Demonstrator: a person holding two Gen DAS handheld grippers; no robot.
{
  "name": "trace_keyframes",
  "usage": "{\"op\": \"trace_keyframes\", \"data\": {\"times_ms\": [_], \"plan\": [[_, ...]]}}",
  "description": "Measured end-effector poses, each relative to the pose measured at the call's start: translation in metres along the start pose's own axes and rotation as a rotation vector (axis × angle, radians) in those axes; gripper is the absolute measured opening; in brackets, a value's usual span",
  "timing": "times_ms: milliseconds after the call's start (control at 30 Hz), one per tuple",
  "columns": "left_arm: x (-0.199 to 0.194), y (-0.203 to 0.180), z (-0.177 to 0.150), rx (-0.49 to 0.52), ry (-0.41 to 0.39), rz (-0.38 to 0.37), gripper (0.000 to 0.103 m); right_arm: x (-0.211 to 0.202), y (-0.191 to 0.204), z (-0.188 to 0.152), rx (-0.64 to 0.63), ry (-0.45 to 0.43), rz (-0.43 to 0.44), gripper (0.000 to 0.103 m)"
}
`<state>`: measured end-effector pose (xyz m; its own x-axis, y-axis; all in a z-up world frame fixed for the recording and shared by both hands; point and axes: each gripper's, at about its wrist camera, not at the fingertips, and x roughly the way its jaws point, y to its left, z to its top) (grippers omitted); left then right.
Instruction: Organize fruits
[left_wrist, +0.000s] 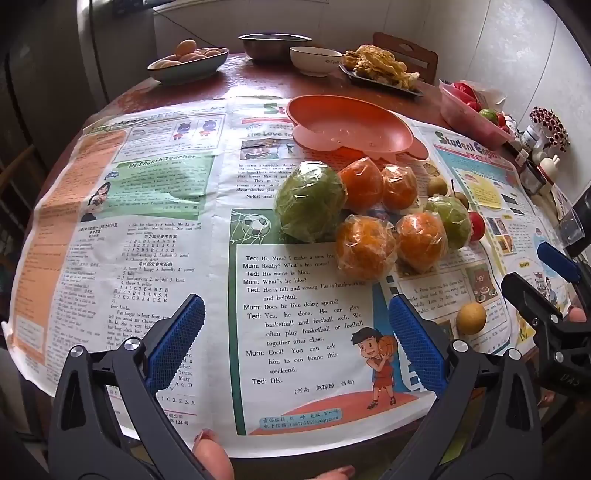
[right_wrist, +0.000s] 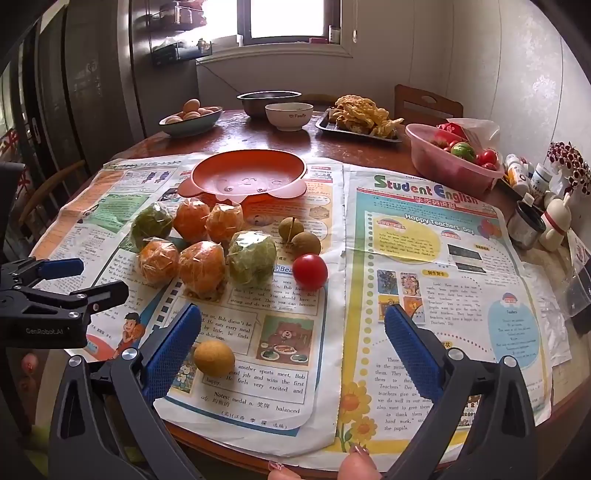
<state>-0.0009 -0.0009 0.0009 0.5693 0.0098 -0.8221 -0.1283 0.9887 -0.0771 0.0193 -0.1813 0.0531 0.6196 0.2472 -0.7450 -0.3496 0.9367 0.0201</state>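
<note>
Several plastic-wrapped oranges (right_wrist: 202, 267) and two wrapped green fruits (right_wrist: 252, 258) lie clustered on newspaper in front of an empty orange plate (right_wrist: 251, 181). A red tomato (right_wrist: 309, 271) and two small brown fruits (right_wrist: 306, 243) sit to their right. A small yellow fruit (right_wrist: 214, 359) rests near the table's front, just inside the left finger of my right gripper (right_wrist: 293, 332), untouched. That gripper is open. My left gripper (left_wrist: 295, 332) is open over bare newspaper, short of the wrapped oranges (left_wrist: 364, 245) and the large green fruit (left_wrist: 310, 201). The plate (left_wrist: 351, 125) lies beyond them.
At the back of the round table stand a bowl of eggs (right_wrist: 190, 118), a metal bowl (right_wrist: 269, 101), a white bowl (right_wrist: 289, 115) and a tray of fried food (right_wrist: 360, 118). A pink basin (right_wrist: 448, 162) with tomatoes, bottles and a figurine (right_wrist: 554, 221) crowd the right edge.
</note>
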Motion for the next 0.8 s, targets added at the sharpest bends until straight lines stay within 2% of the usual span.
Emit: {"op": "trace_keyframes", "data": {"times_ms": [167, 200, 300, 800], "plan": [[-0.002, -0.008, -0.006, 0.013, -0.017, -0.002, 0.094, -0.001, 0.002, -0.001, 0.005, 0.001, 0.007, 0.099], [0.001, -0.005, 0.001, 0.011, 0.01, -0.007, 0.094, -0.001, 0.002, -0.001, 0.005, 0.001, 0.007, 0.099], [0.0, -0.01, 0.005, 0.011, 0.013, -0.007, 0.094, 0.0, 0.004, -0.002, 0.008, 0.005, 0.003, 0.099], [-0.007, -0.011, 0.004, 0.014, -0.011, -0.028, 0.094, -0.006, 0.001, -0.002, 0.007, -0.007, 0.009, 0.099]]}}
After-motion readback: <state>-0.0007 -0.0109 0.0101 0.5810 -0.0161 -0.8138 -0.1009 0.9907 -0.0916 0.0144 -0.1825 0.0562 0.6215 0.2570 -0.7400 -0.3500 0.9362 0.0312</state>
